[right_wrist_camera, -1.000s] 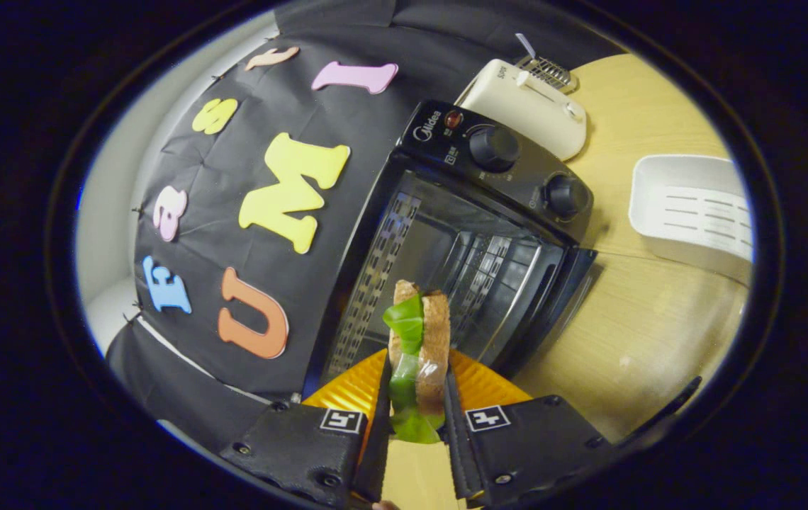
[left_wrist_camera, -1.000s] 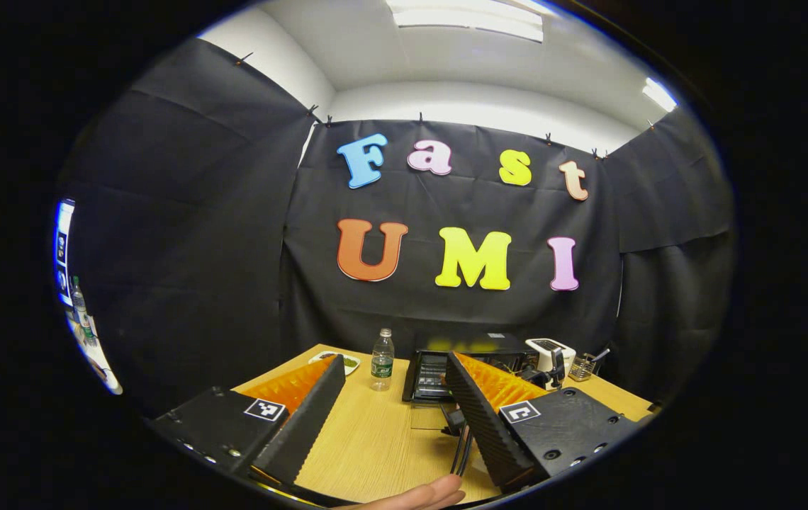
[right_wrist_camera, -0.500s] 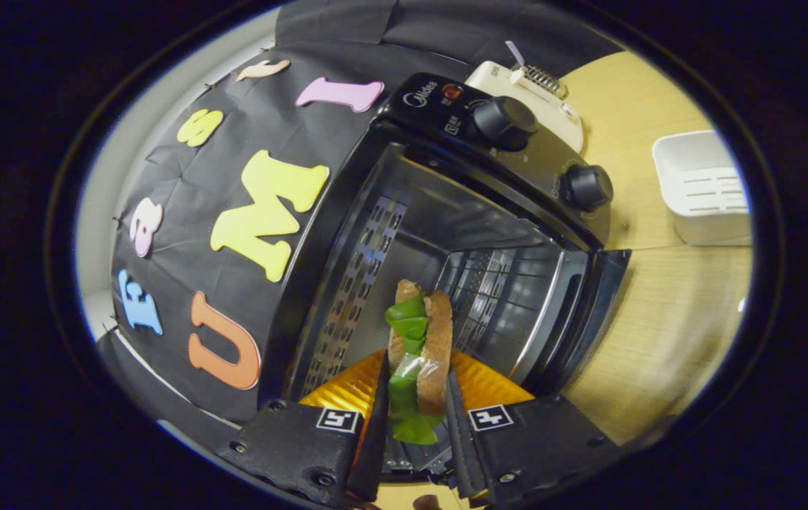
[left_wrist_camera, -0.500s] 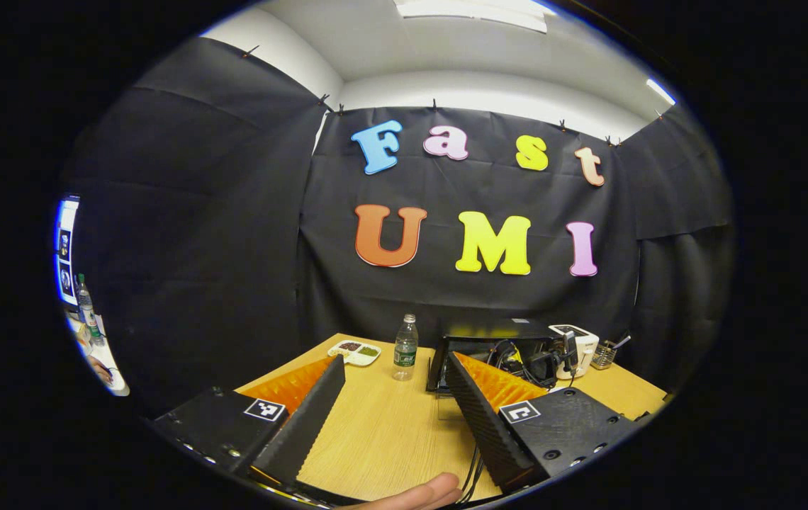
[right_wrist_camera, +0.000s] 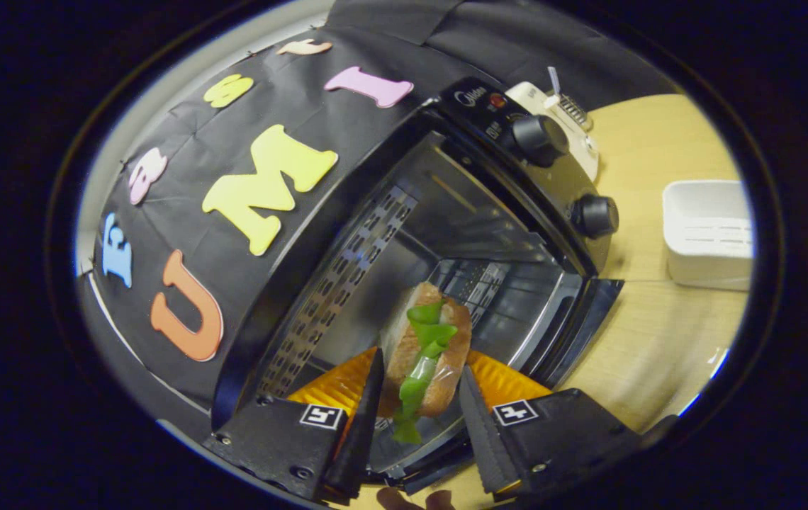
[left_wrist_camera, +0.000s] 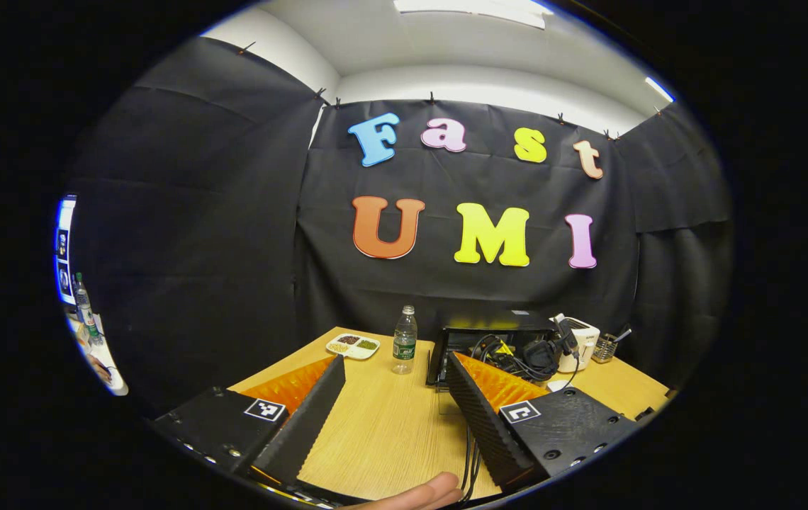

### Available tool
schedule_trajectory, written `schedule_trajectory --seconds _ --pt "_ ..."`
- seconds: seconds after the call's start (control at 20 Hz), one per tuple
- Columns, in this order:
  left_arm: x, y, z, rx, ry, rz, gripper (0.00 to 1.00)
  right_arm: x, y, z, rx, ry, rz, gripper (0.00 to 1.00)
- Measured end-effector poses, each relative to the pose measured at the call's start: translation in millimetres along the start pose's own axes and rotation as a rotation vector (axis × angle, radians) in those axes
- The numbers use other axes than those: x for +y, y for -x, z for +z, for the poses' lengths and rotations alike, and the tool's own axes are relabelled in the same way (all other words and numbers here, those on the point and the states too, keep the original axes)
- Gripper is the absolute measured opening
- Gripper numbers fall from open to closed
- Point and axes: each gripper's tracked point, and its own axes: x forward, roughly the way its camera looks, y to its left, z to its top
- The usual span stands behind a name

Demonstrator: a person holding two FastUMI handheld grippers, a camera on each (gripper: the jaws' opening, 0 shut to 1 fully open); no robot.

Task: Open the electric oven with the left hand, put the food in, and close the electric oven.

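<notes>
My right hand-held gripper [right_wrist_camera: 414, 397] is spread around the sandwich [right_wrist_camera: 424, 368], which sits just inside the open oven [right_wrist_camera: 446, 234]. I should back out straight, without snagging the lettuce. My left hand-held gripper [left_wrist_camera: 393, 418] hangs spread over the desk [left_wrist_camera: 383, 432].

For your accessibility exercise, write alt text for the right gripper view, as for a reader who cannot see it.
The right gripper holds a sandwich with green lettuce at the mouth of an open black electric oven. The oven stands on a wooden table, with a white basket beside it.
</notes>
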Motion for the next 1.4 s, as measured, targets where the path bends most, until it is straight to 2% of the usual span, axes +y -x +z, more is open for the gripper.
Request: schedule_trajectory --seconds 0.05,0.2,0.25,0.3,0.35,0.45,0.5,0.6,0.65,0.8,0.85,0.9,0.95,1.0,1.05,1.1,1.15,1.2,1.25,1.4 --pt "0 0 -2 0.005 -0.002 0.0 0.94 0 -1 -2 0.005 0.022 -0.007 0.71" --pt "6 2 -3 0.011 -0.005 0.014 0.94 10 2 -10 0.048 0.101 0.008 0.82" --pt "8 2 -4 0.014 -0.002 0.017 0.94 12 2 -15 0.071 0.138 0.006 0.75" --pt "8 2 -7 0.019 0.006 0.019 0.94 14 2 -20 0.091 0.188 0.004 0.91" --pt "9 1 -9 0.025 0.014 0.019 0.94 14 1 -25 0.111 0.246 -0.001 0.99" --pt "14 2 -12 0.034 0.029 0.024 0.94 10 -1 -27 0.135 0.365 -0.01 1.0" --pt "17 2 -13 0.036 0.034 0.029 0.94 7 0 -30 0.152 0.421 -0.019 0.89" --pt "21 4 -15 0.039 0.047 0.038 0.94 2 1 -37 0.189 0.51 -0.022 0.89" --pt "22 5 -16 0.041 0.054 0.04 0.94 2 -1 -37 0.206 0.542 -0.015 1.0" --pt "25 8 -18 0.043 0.063 0.047 0.94 2 3 -38 0.231 0.637 0.011 1.0" --pt "24 8 -18 0.044 0.063 0.047 0.94 0 3 -39 0.248 0.676 0.006 0.89" --pt "23 8 -20 0.046 0.062 0.046 0.94 -2 3 -39 0.268 0.703 0.005 0.89" --pt "22 9 -21 0.05 0.057 0.043 0.94 -2 6 -41 0.297 0.725 0.01 1.0" --pt "21 10 -22 0.052 0.05 0.041 0.94 -4 10 -45 0.333 0.751 0.011 1.0" --pt "21 10 -22 0.054 0.046 0.047 0.94 -6 14 -46 0.366 0.787 0.011 0.89" --pt "21 9 -25 0.061 0.045 0.051 0.94 -8 17 -45 0.389 0.814 0.008 1.0" --pt "20 9 -27 0.068 0.043 0.05 0.94 -8 20 -43 0.408 0.836 0.011 1.0" --pt "19 11 -26 0.07 0.043 0.055 0.94 -9 24 -42 0.432 0.853 0.014 0.9" --pt "18 10 -27 0.074 0.041 0.057 0.94 -11 29 -39 0.454 0.865 0.012 1.0" --pt "15 10 -35 0.095 0.037 0.069 0.94 -17 45 -28 0.514 0.878 0.008 1.0"
